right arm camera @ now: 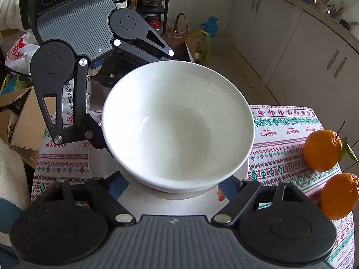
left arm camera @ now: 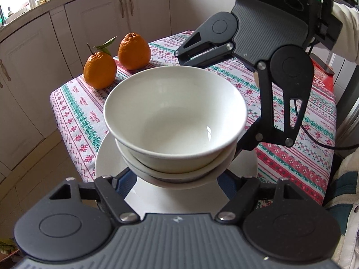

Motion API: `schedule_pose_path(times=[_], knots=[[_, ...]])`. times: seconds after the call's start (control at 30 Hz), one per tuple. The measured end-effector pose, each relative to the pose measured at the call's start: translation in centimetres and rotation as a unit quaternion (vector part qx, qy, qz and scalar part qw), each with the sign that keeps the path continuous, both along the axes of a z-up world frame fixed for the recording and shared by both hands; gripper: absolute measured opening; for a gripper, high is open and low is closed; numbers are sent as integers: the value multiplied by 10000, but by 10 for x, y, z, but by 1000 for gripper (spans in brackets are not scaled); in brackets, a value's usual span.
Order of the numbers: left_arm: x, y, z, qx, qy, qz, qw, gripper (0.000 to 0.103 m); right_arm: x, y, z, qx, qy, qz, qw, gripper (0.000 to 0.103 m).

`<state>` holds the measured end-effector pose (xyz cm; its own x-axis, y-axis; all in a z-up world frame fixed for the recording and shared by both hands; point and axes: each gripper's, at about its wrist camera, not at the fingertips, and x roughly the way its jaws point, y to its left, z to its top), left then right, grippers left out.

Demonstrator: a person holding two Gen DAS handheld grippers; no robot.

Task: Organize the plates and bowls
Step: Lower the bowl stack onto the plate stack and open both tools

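Note:
A stack of white bowls [left arm camera: 175,112] stands on a large white plate [left arm camera: 107,163] near the table's edge. My left gripper [left arm camera: 175,179] reaches in low, and its blue-padded fingers [left arm camera: 121,179] clasp the bottom of the stack from both sides. The right gripper comes from the opposite side. One of its fingers [left arm camera: 248,137] lies against the stack's right flank and the other passes behind the far rim. In the right wrist view the same bowls [right arm camera: 177,123] sit between my right gripper [right arm camera: 172,186], above the plate [right arm camera: 157,204]. The pad contacts are hidden under the bowls.
Two oranges [left arm camera: 99,70] [left arm camera: 134,51] lie on the patterned tablecloth [left arm camera: 291,157] at the far corner. A red box [left arm camera: 323,78] stands past the table's right side. Kitchen cabinets [left arm camera: 33,67] run along the wall. Cardboard boxes [right arm camera: 24,121] and bags crowd the floor beyond the table.

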<state>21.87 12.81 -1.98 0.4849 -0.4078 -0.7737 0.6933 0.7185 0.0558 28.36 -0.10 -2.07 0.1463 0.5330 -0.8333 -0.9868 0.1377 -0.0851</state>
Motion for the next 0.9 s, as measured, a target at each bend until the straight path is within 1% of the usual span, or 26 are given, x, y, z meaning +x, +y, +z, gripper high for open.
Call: schedule_pose_path(times=[0.23, 0.33, 0.37, 0.4, 0.43, 0.47, 0.5, 0.53, 0.6, 0.67, 0.77, 0.83, 0.9], knots=[[-2, 3, 0, -86, -78, 72, 9999, 79, 9, 0, -5, 62, 146, -110, 9998, 88], [-8, -1, 1, -2, -280, 117, 9995, 82, 8, -3, -6, 124, 170, -186, 9996, 89], [-11, -1, 2, 2, -358, 164, 9992, 88, 6, -4, -6, 143, 148, -199, 9996, 93], [-13, 0, 3, -34, -425, 227, 9988, 90, 3, -7, -4, 155, 112, -212, 9996, 96], [-17, 0, 5, -82, -493, 288, 9983, 91, 0, -9, -3, 170, 51, -242, 9995, 98], [-22, 1, 7, -105, -601, 387, 9974, 92, -5, -13, -2, 183, -19, -290, 9994, 98], [-28, 2, 9, -96, -755, 516, 9958, 95, -10, -17, 0, 187, -86, -357, 9992, 98], [-36, 2, 11, -89, -940, 650, 9934, 97, -16, -23, 2, 186, -167, -443, 9987, 99], [-55, 1, 16, -105, -1310, 913, 9871, 102, -30, -34, 6, 181, -439, -738, 9961, 101], [-74, -1, 22, -233, -1669, 1265, 9775, 102, -44, -47, 11, 204, -674, -1201, 9903, 103], [-98, -10, 27, -448, -1995, 1891, 9604, 102, -64, -65, 17, 394, -695, -1997, 9766, 103], [-111, -21, 28, -413, -2136, 2351, 9473, 102, -80, -73, 23, 577, -746, -2618, 9605, 103], [-121, -34, 32, -398, -2112, 2782, 9362, 102, -96, -81, 28, 779, -784, -3293, 9377, 103]])
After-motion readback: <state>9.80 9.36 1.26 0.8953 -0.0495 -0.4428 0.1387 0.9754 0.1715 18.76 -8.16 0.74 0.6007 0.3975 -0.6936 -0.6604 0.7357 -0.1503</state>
